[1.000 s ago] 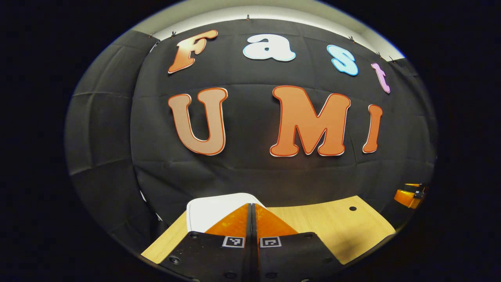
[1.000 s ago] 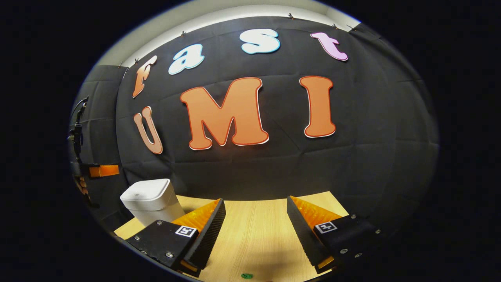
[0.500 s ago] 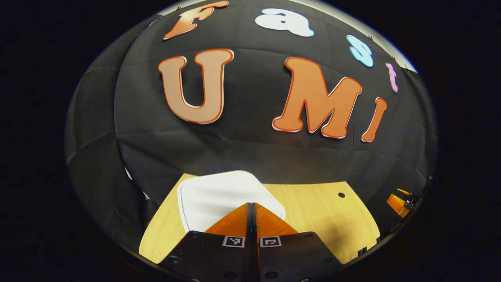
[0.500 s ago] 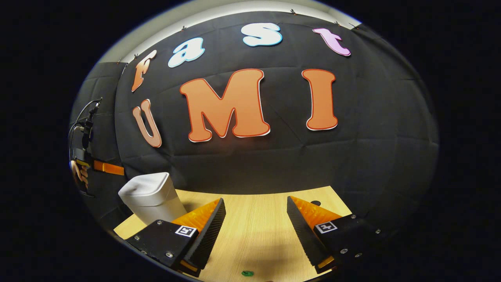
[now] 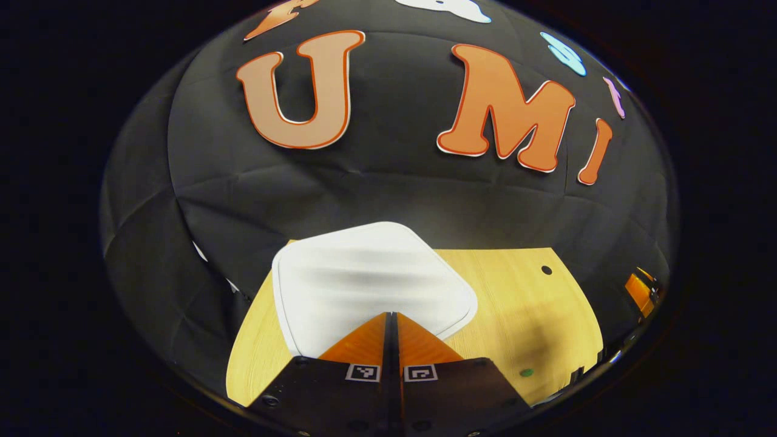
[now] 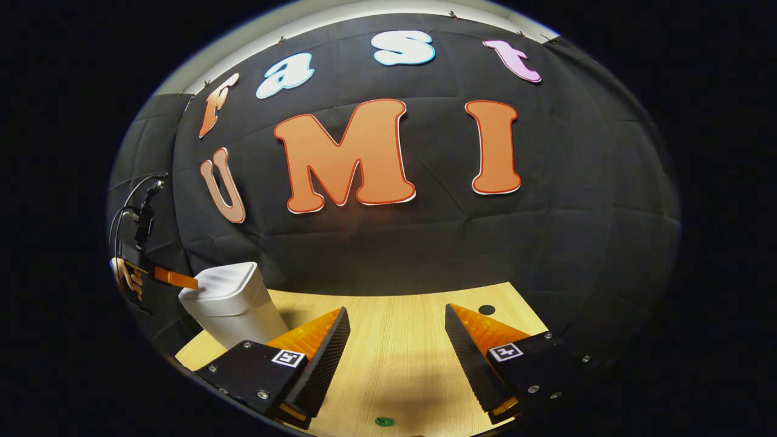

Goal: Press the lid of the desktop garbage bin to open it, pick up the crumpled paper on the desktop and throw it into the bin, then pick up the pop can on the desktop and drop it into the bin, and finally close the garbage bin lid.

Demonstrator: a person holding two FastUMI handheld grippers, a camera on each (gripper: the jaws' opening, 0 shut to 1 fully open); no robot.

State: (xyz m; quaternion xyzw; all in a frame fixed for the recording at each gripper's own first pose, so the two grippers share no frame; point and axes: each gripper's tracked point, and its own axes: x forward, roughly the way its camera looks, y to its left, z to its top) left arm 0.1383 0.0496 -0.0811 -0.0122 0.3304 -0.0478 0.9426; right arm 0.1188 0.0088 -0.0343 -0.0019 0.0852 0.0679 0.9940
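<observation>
- Black cloth walls the far side of the booth, and a pale wooden counter (image 6: 400,352) runs in front of it.
- At the far left of the counter stands the white garbage bin (image 6: 234,309); its lid (image 5: 364,282) lies flat and shut, blurred in the left gripper view.
- Left tongs (image 5: 390,315) are pressed together with nothing between them, their tip over the near edge of the lid; from the right gripper view the same tongs (image 6: 176,279) reach the lid's left rim, a hand (image 6: 124,276) behind them. Whether the tip already presses or only hovers, I cannot tell.
- A small green dot (image 6: 383,420) lies on the counter near the right tongs, and a dark round hole (image 6: 486,309) sits toward the far right corner.
- Right tongs (image 6: 397,340) hang wide apart and empty above the bare middle of the counter.
- Judgement: the task is at its first step, the press to open the lid. The crumpled paper, the pop can and the closing of the lid all look left to do.
</observation>
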